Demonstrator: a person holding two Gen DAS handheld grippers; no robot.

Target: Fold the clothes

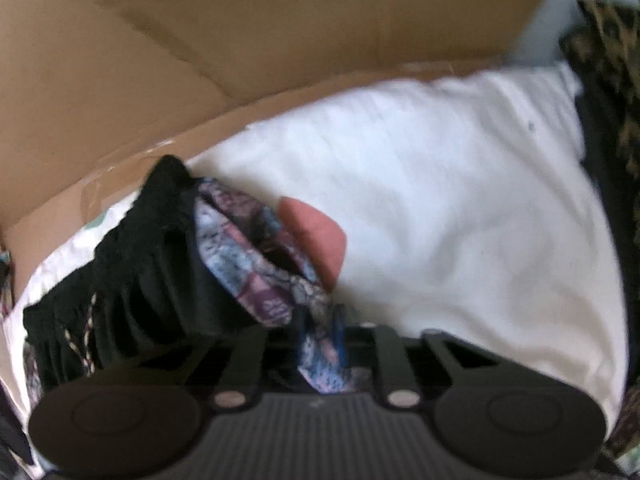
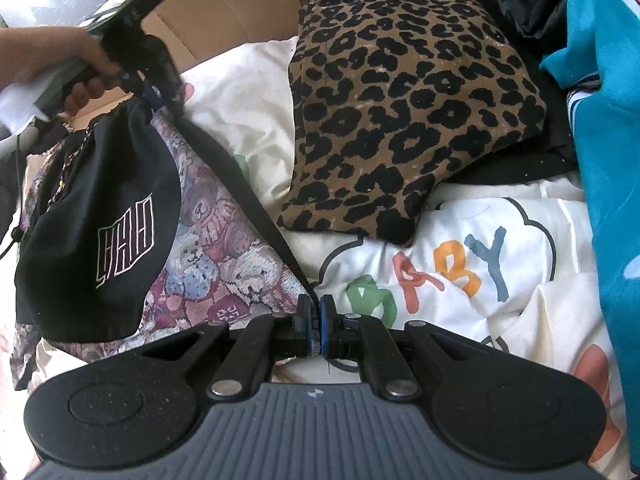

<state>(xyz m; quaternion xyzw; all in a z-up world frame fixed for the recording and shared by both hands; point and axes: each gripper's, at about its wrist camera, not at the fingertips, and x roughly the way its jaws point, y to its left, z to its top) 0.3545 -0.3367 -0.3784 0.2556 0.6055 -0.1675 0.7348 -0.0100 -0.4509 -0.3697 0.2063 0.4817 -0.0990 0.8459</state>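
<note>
- Two grippers work over a white bedcover (image 2: 472,216) printed with coloured letters in a cloud outline; this cover is the surface under everything.
- On the bedcover lies a pair of shorts (image 2: 208,240), black with a teddy-bear patchwork print and a white outlined logo on the black leg; a braided drawstring hangs at the waistband.
- Left gripper (image 2: 160,92), held in a hand (image 2: 52,60) with a white cuff, points steeply down at the far end of the shorts; its jaws are clamped on a bunch of the patterned cloth, which shows between the fingers in its own view (image 1: 320,356).
- Right gripper (image 2: 314,320) sits at the near end of the shorts, its blue-padded jaws closed on the black edge of the fabric, which runs taut from there up towards the left gripper.
- Right of the shorts, on the bedcover, rests a folded leopard-print garment (image 2: 400,112), with dark clothing behind it and a teal garment (image 2: 612,168) further right.
- Beyond the shorts stands a cardboard box (image 1: 248,40), its brown wall rising from the edge of the bedcover.
- Left-wrist view is blurred; a pinkish shape beside the patterned cloth cannot be made out.
</note>
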